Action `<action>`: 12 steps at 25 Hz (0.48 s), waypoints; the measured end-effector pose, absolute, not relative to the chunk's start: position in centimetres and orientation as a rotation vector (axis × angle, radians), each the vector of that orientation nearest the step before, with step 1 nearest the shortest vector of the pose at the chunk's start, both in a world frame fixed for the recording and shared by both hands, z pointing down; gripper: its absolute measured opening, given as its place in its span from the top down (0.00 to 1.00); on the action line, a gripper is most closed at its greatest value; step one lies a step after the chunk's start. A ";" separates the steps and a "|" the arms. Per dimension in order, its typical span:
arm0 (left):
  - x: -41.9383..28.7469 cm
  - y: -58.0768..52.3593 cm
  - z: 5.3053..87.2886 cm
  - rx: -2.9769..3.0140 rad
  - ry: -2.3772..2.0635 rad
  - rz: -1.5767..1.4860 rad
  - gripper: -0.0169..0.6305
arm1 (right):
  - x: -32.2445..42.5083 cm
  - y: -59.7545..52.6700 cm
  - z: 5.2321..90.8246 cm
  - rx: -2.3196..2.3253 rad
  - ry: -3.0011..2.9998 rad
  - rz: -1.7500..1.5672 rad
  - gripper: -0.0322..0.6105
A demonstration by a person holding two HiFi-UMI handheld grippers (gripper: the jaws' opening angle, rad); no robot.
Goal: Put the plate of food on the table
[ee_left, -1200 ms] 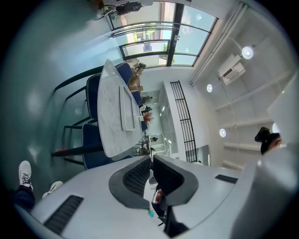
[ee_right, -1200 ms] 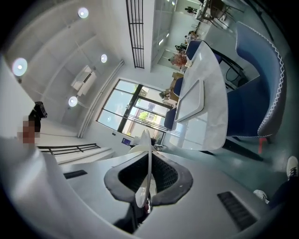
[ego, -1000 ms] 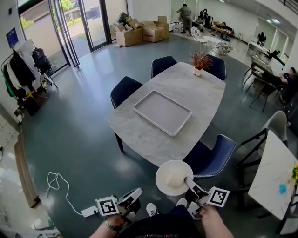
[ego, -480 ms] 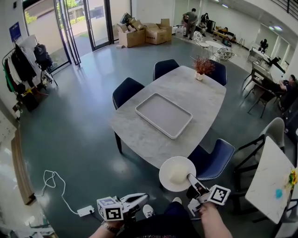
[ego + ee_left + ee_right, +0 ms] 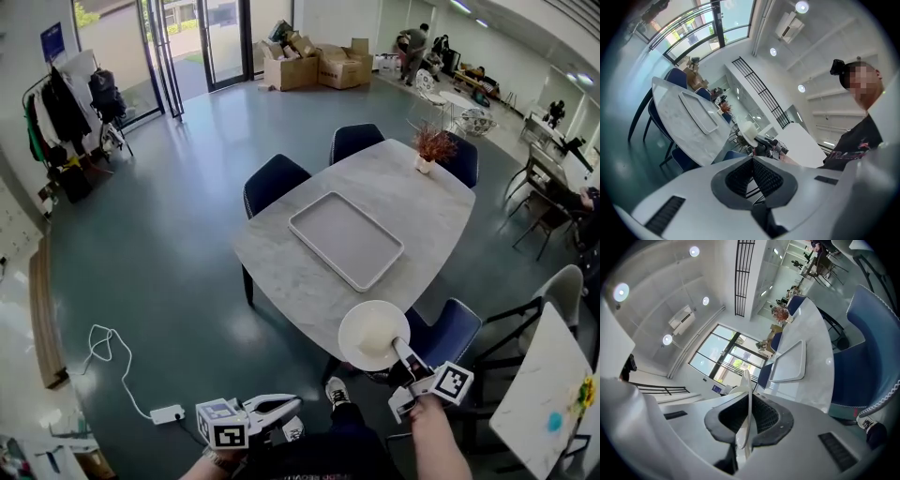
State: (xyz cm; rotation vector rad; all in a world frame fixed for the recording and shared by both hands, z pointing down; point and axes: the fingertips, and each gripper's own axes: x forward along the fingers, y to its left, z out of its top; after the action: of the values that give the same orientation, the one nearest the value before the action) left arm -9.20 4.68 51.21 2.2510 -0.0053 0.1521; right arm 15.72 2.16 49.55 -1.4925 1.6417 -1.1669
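Carrying, I judge, is the step in hand. The left gripper (image 5: 286, 405) hangs low, jaws together on nothing. The right gripper (image 5: 400, 345) pinches the plate (image 5: 352, 349) by its rim, above the table (image 5: 300, 291) at its near edge. Next, lower it level onto bare marble before the tray (image 5: 345, 239). Only the head view shows the food mound (image 5: 373, 330); the right gripper view shows 1 thin rim edge-on.

The plate (image 5: 373, 335) in the right gripper (image 5: 400, 347) has come forward from over the floor to the near edge of the table (image 5: 291, 272); the left gripper (image 5: 286, 405) now points rightward
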 end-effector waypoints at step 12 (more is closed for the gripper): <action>-5.8 0.2 50.3 2.250 -0.154 0.057 0.97 | 22.0 -6.7 51.9 -1.529 1.649 -1.266 0.91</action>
State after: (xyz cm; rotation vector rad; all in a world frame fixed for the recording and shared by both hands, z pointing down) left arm -5.77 0.24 50.31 2.2498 -0.1535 0.0569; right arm 21.99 -6.72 51.89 -1.5292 1.6495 -1.2663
